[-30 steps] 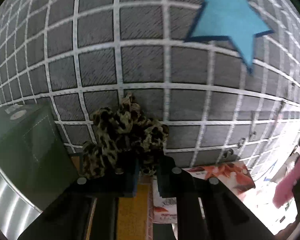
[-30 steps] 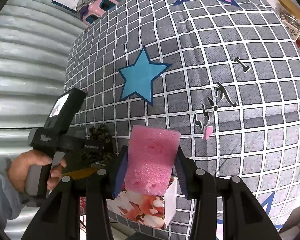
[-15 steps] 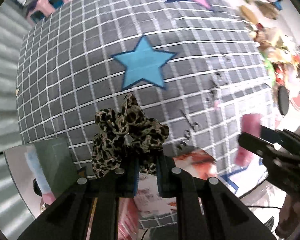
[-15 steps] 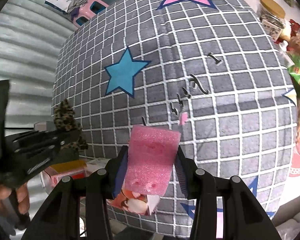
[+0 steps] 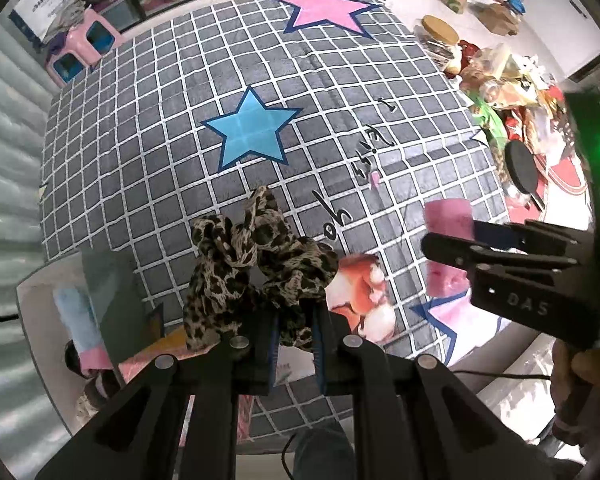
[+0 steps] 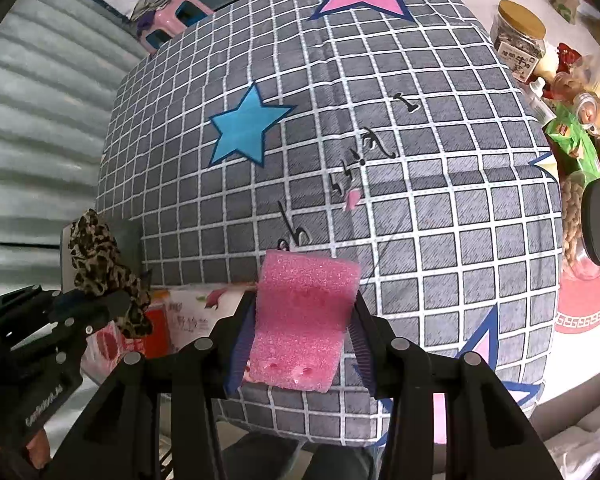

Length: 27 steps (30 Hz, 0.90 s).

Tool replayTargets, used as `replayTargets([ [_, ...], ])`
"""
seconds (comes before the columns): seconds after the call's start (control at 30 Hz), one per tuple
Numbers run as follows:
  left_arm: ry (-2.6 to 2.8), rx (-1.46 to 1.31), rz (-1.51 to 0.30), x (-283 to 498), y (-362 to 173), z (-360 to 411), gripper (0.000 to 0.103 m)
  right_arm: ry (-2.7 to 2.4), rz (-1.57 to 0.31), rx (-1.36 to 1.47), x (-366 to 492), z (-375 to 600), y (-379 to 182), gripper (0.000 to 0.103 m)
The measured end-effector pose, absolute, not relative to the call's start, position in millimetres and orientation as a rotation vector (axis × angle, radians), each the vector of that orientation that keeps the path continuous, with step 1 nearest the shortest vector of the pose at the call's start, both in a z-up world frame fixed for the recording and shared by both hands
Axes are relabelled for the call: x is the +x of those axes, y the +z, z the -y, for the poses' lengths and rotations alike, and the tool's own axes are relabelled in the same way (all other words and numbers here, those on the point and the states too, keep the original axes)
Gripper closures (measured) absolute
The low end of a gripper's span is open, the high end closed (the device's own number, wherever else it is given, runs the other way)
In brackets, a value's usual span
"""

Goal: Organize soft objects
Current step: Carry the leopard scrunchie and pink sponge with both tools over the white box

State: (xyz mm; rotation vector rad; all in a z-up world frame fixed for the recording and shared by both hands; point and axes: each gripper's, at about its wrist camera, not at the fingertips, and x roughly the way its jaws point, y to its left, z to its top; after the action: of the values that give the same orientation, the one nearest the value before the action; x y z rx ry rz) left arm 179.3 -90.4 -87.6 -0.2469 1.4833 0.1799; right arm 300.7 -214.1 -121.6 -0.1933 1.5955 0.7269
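— Left wrist view: why is the leopard scrunchie point(image 5: 256, 276) aloft?
— My left hand-held gripper point(image 5: 294, 354) pinches it above the bed's point(image 5: 380, 80) near edge; my right hand-held gripper point(image 6: 300, 344) clamps the pink sponge point(image 6: 304, 316), both likely bound for sorting.

We see our left gripper point(image 5: 294, 354) clamped on a leopard-print scrunchie point(image 5: 256, 268) above the grey checked cloth point(image 5: 172, 128). At right, our right gripper point(image 5: 452, 246) holds a pink sponge point(image 5: 448, 216), apparently pinched between its jaws.
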Motion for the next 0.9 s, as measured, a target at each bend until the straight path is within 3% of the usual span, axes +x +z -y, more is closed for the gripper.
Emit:
replayTargets([
  [0.9,0.353,-0.402,-1.253,85.5,-14.3,24.7,0.088,0.947,-1.449,-0.385,215.5,116.6,-45.7,0.057],
])
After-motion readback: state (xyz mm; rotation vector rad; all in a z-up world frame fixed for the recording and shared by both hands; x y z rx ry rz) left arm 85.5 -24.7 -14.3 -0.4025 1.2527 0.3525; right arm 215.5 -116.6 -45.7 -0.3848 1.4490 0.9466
